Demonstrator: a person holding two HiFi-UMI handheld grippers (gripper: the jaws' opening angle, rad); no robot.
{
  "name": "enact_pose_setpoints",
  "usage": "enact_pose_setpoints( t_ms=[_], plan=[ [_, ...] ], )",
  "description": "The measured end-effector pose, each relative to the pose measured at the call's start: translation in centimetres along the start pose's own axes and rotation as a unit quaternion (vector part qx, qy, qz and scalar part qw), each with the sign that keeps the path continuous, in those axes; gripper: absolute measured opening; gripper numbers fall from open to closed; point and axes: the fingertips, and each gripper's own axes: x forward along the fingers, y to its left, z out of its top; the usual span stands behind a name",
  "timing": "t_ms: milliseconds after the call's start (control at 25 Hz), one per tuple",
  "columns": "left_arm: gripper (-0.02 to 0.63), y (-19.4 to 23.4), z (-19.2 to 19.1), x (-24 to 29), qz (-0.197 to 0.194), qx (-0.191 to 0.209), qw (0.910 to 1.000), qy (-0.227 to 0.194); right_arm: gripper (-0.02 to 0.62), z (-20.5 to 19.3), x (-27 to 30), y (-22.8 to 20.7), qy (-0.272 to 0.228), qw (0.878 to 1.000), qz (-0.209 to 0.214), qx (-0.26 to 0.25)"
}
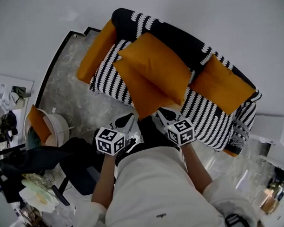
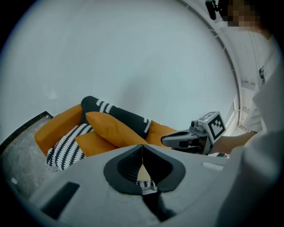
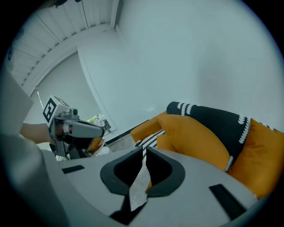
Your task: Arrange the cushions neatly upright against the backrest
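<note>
L gripper (image 1: 125,121) & R gripper (image 1: 166,115) sat clenched, empty, at lower-centre frame, prob. lined up w/ the slumped orange cushions (image 1: 153,66) needing propping vs backrest (image 1: 179,37).

A grey marbled floor (image 1: 81,108) with a black border strip carries a sofa (image 1: 212,117), seen from steeply above. The sofa runs from eleven o'clock down to four o'clock. Its seat is striped black and white, its backrest (image 1: 176,37) is black with white trim, and its armrest (image 1: 95,54) at ten o'clock is orange.

Three cushions lie on the seat. A large orange cushion (image 1: 154,66) sits at twelve o'clock, tilted over a second orange cushion (image 1: 144,99) that lies flat beneath it and reaches the seat's front edge. A third orange cushion (image 1: 222,87) rests at three o'clock, against the backrest. On the floor at nine o'clock stands a white round tub (image 1: 59,127).
</note>
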Motion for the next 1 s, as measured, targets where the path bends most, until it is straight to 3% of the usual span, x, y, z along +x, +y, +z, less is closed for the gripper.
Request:
enact_pose_setpoints(
  t_ms=[200,440,680,800,1000],
  plan=[
    [0.012,5.8,5.3,-0.3,0.031,0.004,0.9995,0.000,0.011,6.1,5.1,-1.8,-0.015,1.000,0.007,0.001],
    [0.012,9.4,10.1,1.6,0.044,0.014,0.9989,-0.005,0.011,8.8,9.1,-5.2,0.000,1.000,-0.003,0.019],
    [0.012,11.8,10.1,4.4,-0.005,0.034,0.9977,0.058,0.015,6.4,12.4,-7.3,0.032,0.996,-0.045,0.076],
    [0.012,13.2,10.5,6.5,-0.042,0.043,0.9937,0.094,0.166,5.1,14.0,-8.5,0.044,0.991,-0.078,0.100],
    [0.012,14.7,11.3,10.1,-0.102,0.080,0.9823,0.135,0.176,3.8,16.4,-11.3,0.079,0.982,-0.158,0.067]
  ],
)
